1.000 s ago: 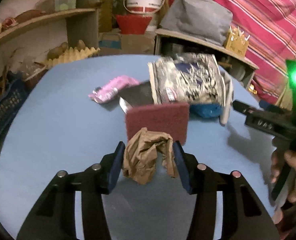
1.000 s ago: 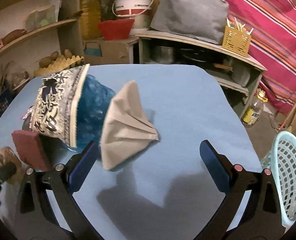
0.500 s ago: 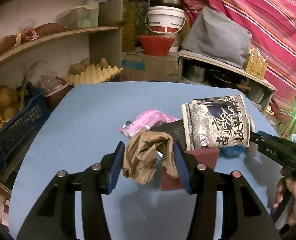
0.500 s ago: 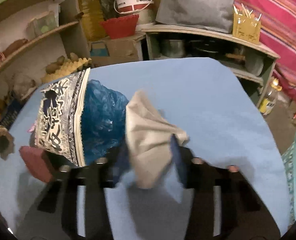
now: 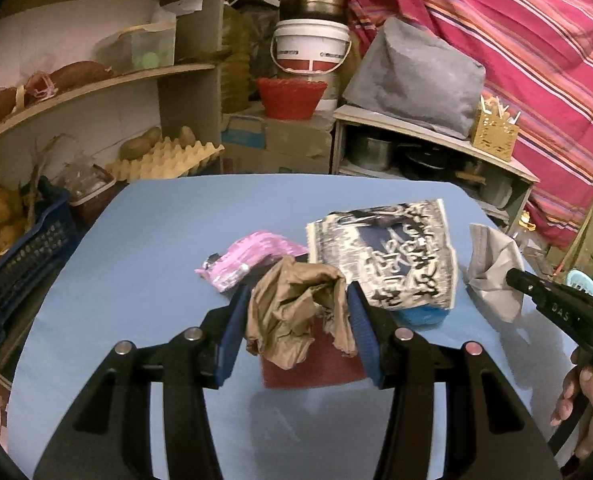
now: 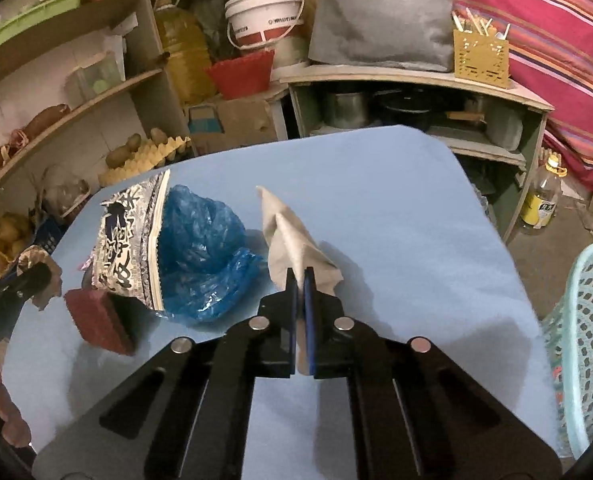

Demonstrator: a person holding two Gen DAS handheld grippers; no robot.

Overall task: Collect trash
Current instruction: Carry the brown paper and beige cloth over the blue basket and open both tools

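Since a second ago: right gripper (image 6: 299, 280) jaws have just been closing, now pinching grey paper (image 6: 292, 236) above blue table (image 6: 396, 208). Left gripper (image 5: 296, 312) grips crumpled brown paper (image 5: 292, 312). Teal basket (image 6: 584, 320): contents unclear. Patterned packet (image 5: 388, 256): characters unreadable.

In the left wrist view the crumpled brown paper (image 5: 296, 312) covered the top of the maroon scouring pad (image 5: 316, 368), and the patterned wrapper (image 5: 388, 260) hid most of the blue plastic bag (image 5: 420, 314). The picture's right edge cut off the right claw (image 5: 514, 276) and the hand (image 5: 588, 404) holding it. In the right wrist view the laundry basket (image 6: 584, 320) ran off the right edge, and the print on the white bucket (image 6: 264, 16) was too small to read.
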